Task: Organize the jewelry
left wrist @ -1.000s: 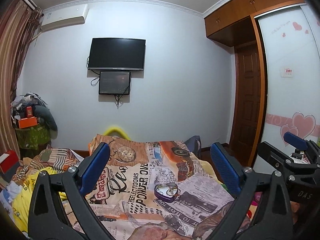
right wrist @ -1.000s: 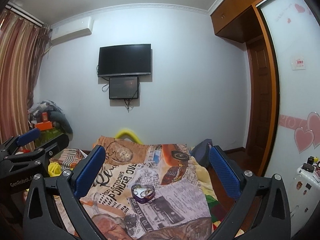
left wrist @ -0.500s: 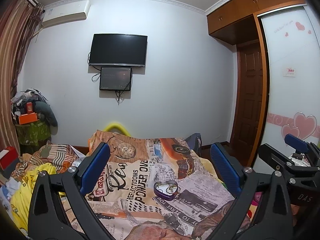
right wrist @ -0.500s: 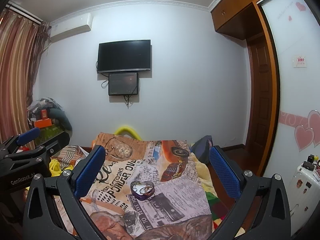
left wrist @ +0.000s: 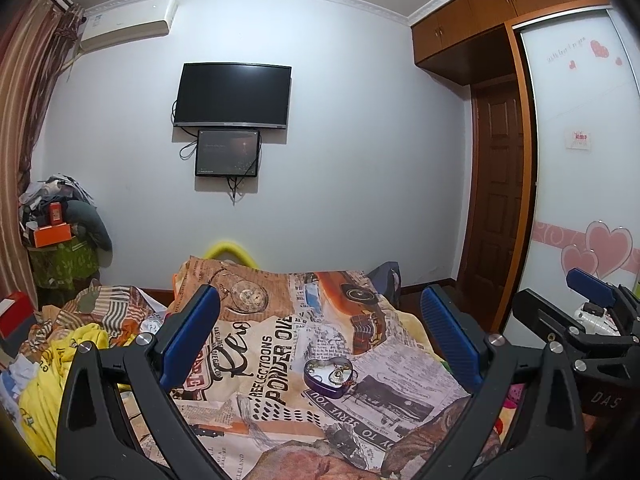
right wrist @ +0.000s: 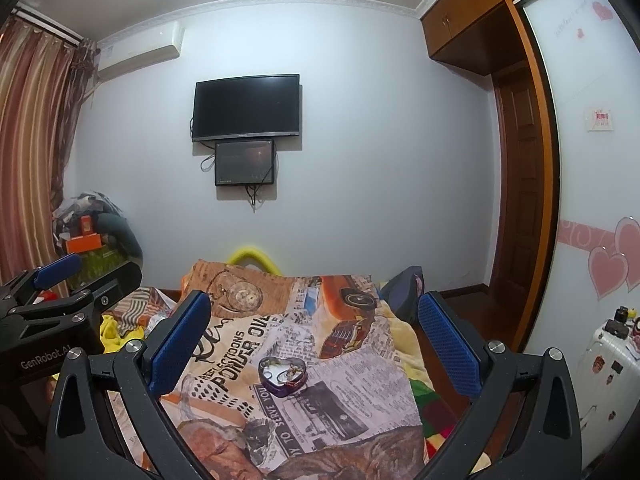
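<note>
A purple heart-shaped tin (left wrist: 329, 377) with small jewelry pieces inside lies open on the printed bed cover (left wrist: 280, 344). It also shows in the right wrist view (right wrist: 282, 374). My left gripper (left wrist: 320, 332) is open and empty, held above the bed, with the tin ahead between its fingers. My right gripper (right wrist: 312, 332) is open and empty too, at about the same height and distance. Each gripper shows at the edge of the other's view.
A TV (left wrist: 232, 96) and small screen hang on the far wall. Clothes (left wrist: 72, 344) are piled at the bed's left. A cluttered stand (left wrist: 60, 240) is in the left corner. A wardrobe (left wrist: 580, 160) and door (left wrist: 496, 200) are on the right. A white suitcase (right wrist: 604, 364) stands nearby.
Both cameras have tilted up a little; the room and the tin sit lower in both views. Both grippers stay open and empty.
</note>
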Demonstrator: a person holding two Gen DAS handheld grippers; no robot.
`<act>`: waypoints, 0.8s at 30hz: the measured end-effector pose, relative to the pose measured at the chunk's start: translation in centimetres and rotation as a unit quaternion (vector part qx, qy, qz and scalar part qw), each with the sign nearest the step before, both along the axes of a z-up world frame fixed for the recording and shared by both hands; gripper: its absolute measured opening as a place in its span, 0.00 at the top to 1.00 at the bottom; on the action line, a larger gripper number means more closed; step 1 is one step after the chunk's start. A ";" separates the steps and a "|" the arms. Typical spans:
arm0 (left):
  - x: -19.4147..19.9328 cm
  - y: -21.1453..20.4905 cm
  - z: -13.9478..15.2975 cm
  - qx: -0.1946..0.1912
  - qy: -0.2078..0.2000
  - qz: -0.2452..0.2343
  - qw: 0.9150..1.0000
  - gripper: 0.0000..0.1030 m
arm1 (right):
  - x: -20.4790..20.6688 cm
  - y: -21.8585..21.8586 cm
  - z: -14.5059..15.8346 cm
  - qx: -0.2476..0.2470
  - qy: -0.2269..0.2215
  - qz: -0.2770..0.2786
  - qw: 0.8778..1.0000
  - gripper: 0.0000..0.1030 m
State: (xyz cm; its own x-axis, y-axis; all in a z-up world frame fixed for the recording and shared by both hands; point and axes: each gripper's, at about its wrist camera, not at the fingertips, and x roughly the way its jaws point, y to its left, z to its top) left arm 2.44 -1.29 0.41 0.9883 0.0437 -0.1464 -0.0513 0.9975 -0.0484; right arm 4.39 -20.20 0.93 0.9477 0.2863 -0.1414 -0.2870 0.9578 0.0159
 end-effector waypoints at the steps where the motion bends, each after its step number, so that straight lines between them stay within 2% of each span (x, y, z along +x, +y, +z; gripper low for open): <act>1: 0.0 0.0 0.0 0.000 0.000 -0.001 1.000 0.02 | 0.0 0.0 0.0 0.000 0.001 0.000 1.000 0.00; 24: 1.9 0.4 -0.9 -0.009 0.025 -0.005 1.000 0.02 | 1.4 -0.1 -0.3 -0.002 0.022 0.002 1.000 0.00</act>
State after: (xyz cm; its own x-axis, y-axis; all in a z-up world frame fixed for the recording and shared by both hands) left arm 4.37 -0.88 -0.49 0.9803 0.0299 -0.1953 -0.0431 0.9971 -0.0633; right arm 5.82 -20.29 0.62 0.9395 0.2892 -0.1833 -0.2896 0.9568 0.0254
